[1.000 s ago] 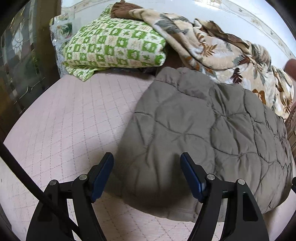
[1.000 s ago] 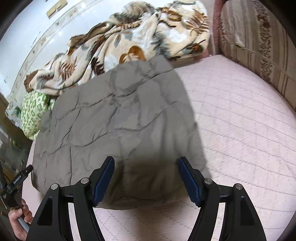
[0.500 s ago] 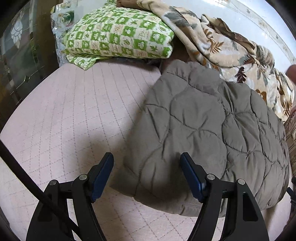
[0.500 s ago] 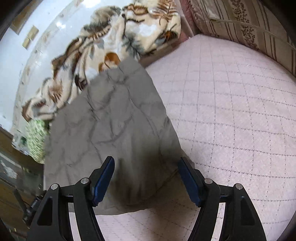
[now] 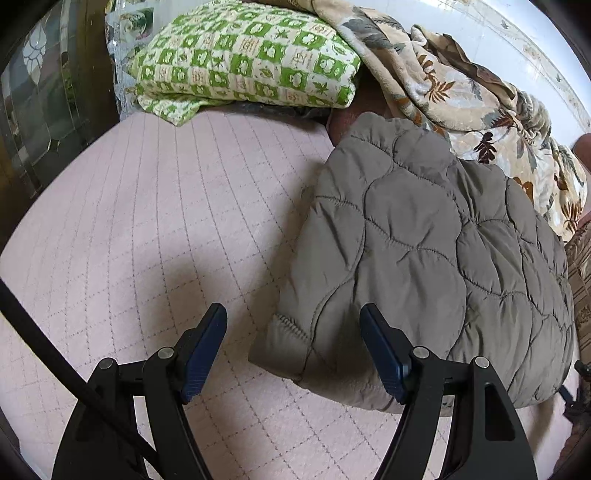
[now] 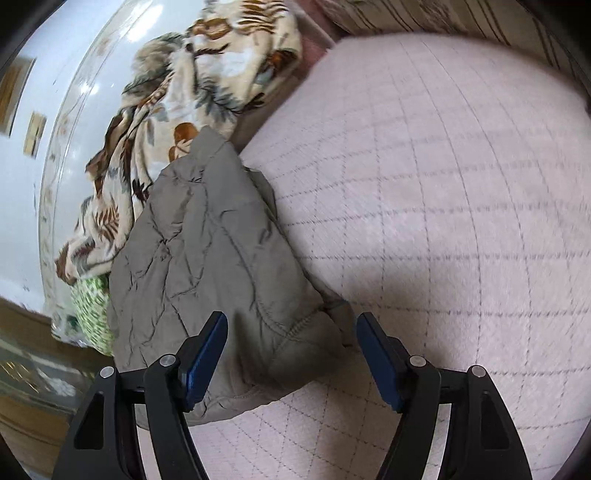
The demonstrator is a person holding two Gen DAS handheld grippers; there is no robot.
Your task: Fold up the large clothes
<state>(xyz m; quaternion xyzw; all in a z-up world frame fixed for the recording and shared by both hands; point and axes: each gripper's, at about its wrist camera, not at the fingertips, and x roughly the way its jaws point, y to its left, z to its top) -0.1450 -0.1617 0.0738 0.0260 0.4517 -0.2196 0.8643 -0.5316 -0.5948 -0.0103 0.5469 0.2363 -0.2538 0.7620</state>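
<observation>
A folded grey-brown quilted jacket [image 5: 424, 251] lies on the pink quilted bed cover [image 5: 147, 229]. My left gripper [image 5: 293, 350] is open and empty, just above the jacket's near left corner. In the right wrist view the same jacket [image 6: 207, 266] lies left of centre. My right gripper [image 6: 291, 350] is open and empty, over the jacket's near right corner with its ribbed cuff edge between the jaws.
A green-and-white patterned pillow [image 5: 243, 62] and a crumpled leaf-print blanket [image 5: 461, 85] lie at the back, against the wall. A dark wooden and glass cabinet [image 5: 33, 110] stands at the left. A striped cushion [image 6: 424, 14] borders the bed at the far right.
Both grippers stayed open and swung outward: the left one shifted left so the jacket sits further right; the right one rolled and shifted right, now at the jacket's right corner.
</observation>
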